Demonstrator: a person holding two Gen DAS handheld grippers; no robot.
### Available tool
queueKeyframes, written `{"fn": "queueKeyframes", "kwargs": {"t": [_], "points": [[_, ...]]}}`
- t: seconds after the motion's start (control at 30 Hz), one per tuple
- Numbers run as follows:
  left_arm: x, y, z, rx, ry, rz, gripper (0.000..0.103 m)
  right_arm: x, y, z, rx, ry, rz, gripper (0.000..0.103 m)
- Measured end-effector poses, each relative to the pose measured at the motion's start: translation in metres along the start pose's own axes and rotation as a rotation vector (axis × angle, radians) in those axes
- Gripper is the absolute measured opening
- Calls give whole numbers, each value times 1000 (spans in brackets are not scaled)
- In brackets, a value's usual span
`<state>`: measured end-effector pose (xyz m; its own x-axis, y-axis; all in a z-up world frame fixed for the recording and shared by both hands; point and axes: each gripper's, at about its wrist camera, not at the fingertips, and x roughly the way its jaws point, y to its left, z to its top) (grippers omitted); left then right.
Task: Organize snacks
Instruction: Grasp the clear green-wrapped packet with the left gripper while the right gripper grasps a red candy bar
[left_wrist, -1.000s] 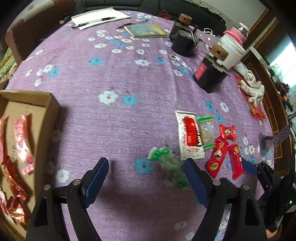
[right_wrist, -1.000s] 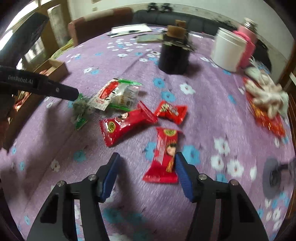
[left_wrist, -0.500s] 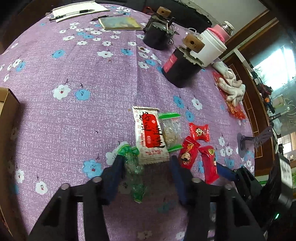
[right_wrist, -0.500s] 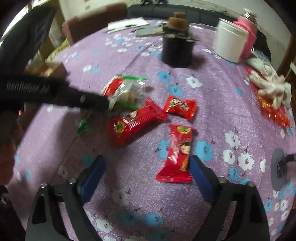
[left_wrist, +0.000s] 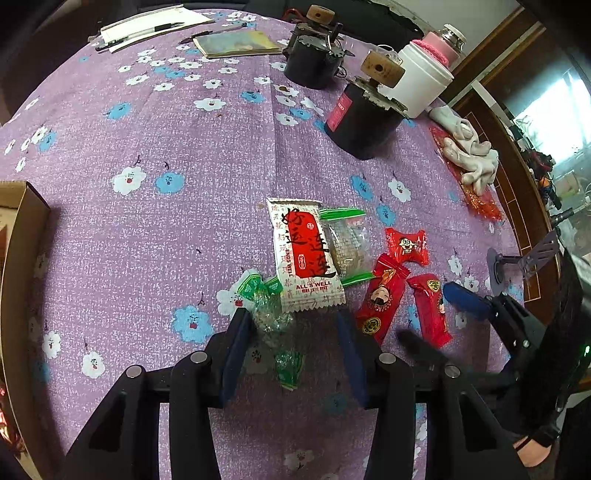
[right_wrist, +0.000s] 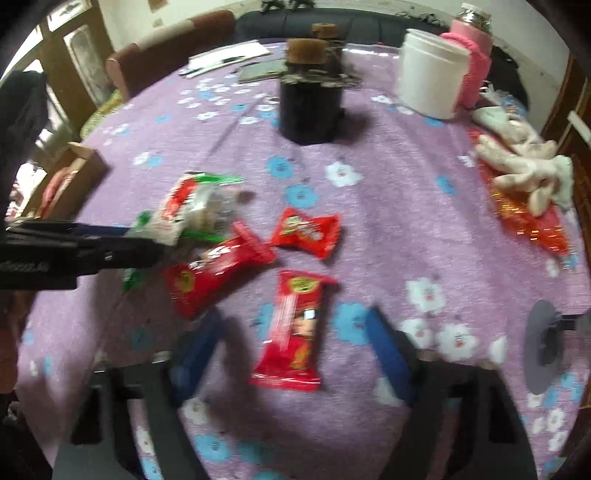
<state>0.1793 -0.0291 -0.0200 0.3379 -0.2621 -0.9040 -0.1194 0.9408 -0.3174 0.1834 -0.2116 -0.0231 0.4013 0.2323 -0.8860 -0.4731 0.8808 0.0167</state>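
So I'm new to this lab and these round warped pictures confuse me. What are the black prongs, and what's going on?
No robot here: a person holds a two-pronged tool in each hand, with a wide-angle camera on each looking along its fingers. That warps the view.

In the left tool's view, the left gripper has its blue-padded fingers around a crinkly clear-and-green candy wrapper on the purple flowered tablecloth; whether they pinch it I cannot tell. Beside it lie a white-and-red snack packet and a cardboard box at the left edge.

In the blurred right view, the right gripper is closing, with a long red snack packet between its fingers, not yet pressed. A black jar and a white tub stand behind.
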Motion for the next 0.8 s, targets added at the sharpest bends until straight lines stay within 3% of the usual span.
{"fn": "queueKeyframes", "kwargs": {"t": [0.03, 0.27, 0.37, 0.4, 0.53, 0.63, 0.8], "points": [[0, 2, 0, -9, 1, -9, 50, 0, -3, 1, 9, 0, -14, 50], [0, 4, 2, 7, 20, -26, 50, 2, 5, 5, -12, 23, -81, 46], [0, 6, 1, 16, 21, -32, 49, 0, 14, 2, -16, 9, -73, 24], [-1, 6, 0, 22, 20, -21, 41, 0, 16, 2, -12, 7, -71, 18], [-3, 11, -4, 32, 4, 28, 24, -1, 21, -1, 2, -13, -79, 18], [-4, 16, -4, 13, 7, 10, 22, -4, 18, -6, 30, -19, -54, 18], [-5, 8, -9, 48, -2, 47, 22, -9, 19, -15, 47, -26, -38, 18]]}}
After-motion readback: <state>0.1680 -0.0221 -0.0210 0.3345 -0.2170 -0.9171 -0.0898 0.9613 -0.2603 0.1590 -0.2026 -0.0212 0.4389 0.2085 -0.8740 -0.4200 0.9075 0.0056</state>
